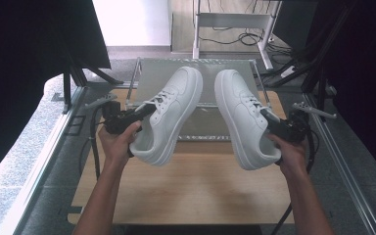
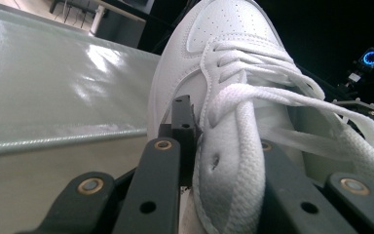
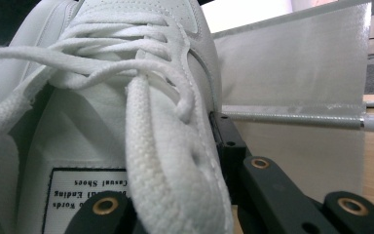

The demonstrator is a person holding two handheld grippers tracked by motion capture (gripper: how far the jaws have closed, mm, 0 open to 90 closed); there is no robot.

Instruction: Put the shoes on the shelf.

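Two white lace-up sneakers hang in the air above the table. The left sneaker [image 1: 170, 115] leans its toe up and to the right, and my left gripper [image 1: 144, 111] is shut on its collar beside the laces; in the left gripper view the padded collar [image 2: 229, 170] sits pinched between the black jaws. The right sneaker [image 1: 241, 117] leans its toe up and to the left, with my right gripper [image 1: 270, 122] shut on its collar. The right gripper view has that collar edge [image 3: 175, 170] between the jaws and a printed tongue label [image 3: 85, 187] inside the shoe.
A wooden tabletop [image 1: 191, 188] lies under the shoes. Behind them stands a shiny metal-framed tray or rack [image 1: 196, 73] with a rail along its front. Dark curtains flank both sides, and cables and table legs [image 1: 235, 29] lie on the floor beyond.
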